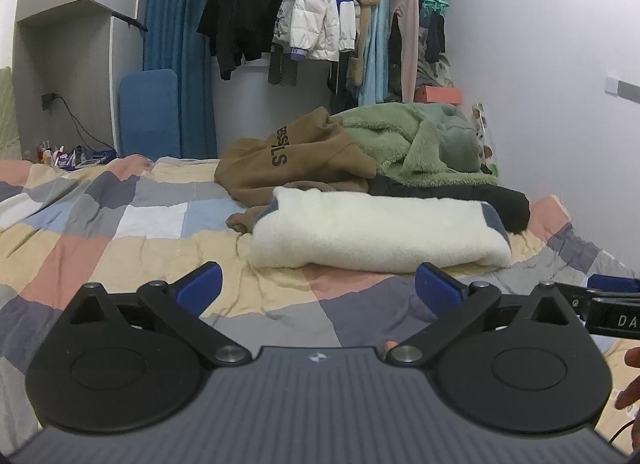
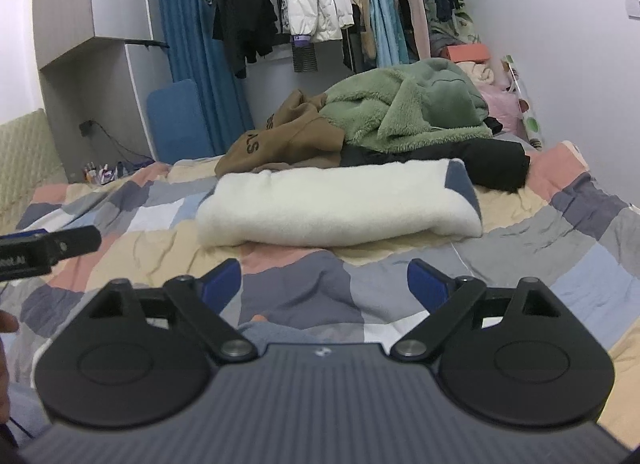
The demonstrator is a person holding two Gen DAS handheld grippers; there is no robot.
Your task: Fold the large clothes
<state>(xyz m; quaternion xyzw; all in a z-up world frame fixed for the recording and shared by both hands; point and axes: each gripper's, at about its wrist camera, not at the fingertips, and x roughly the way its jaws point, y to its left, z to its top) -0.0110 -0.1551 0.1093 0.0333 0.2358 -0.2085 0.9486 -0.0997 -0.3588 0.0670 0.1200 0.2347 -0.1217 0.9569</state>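
Fleece garment (image 1: 372,232) folded, fluffy cream slab on patchwork quilt (image 1: 152,224).

A bed (image 1: 120,232) with a patchwork cover carries a folded white fleece (image 1: 372,230) mid-bed. Behind it, toward the far edge, lie a brown hoodie (image 1: 296,160), green fleece (image 1: 420,140) and black garment (image 1: 492,200).

Both cameras ride low over the bed (image 1: 120,224) and look slightly downward along their own tongs toward the far clothes rail (image 1: 320,4). The left view sits a little left of the right one — each catches the other's tongs at its edge. They share the folded white garment (image 2: 340,204), close ahead, and the heap behind it.
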